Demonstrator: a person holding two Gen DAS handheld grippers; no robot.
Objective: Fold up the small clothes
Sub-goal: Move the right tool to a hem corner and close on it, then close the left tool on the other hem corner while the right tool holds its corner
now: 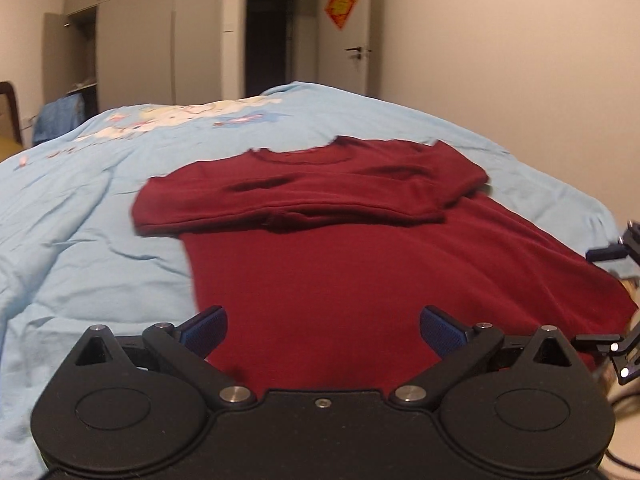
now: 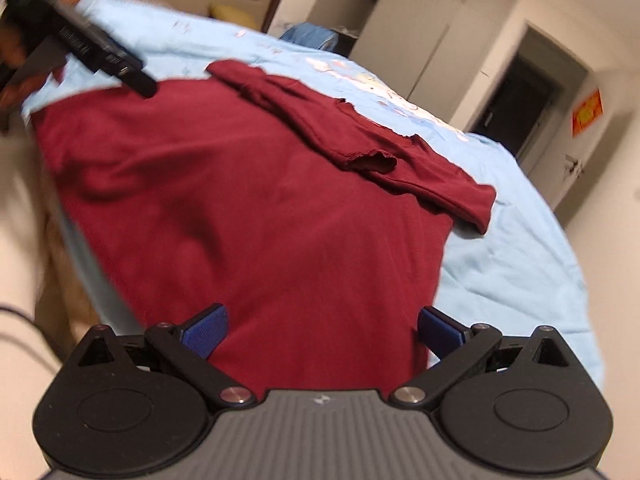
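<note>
The red shirt (image 1: 360,272) lies flat on the bed (image 1: 80,208), sleeves folded across its chest; left tongs (image 1: 323,330) and right tongs (image 2: 322,330) hover released over its hem, probably to fold it upward

My left wrist camera sat low and close over the near hem of the maroon shirt (image 1: 360,280), facing straight up the bed (image 1: 80,220) toward the open doorway (image 1: 272,44). My right wrist camera was rolled sideways, equally close, looking across the same shirt (image 2: 240,208) from its right. Both views shared the shirt, blue bedding (image 2: 500,272) and doorway (image 2: 516,96).
</note>
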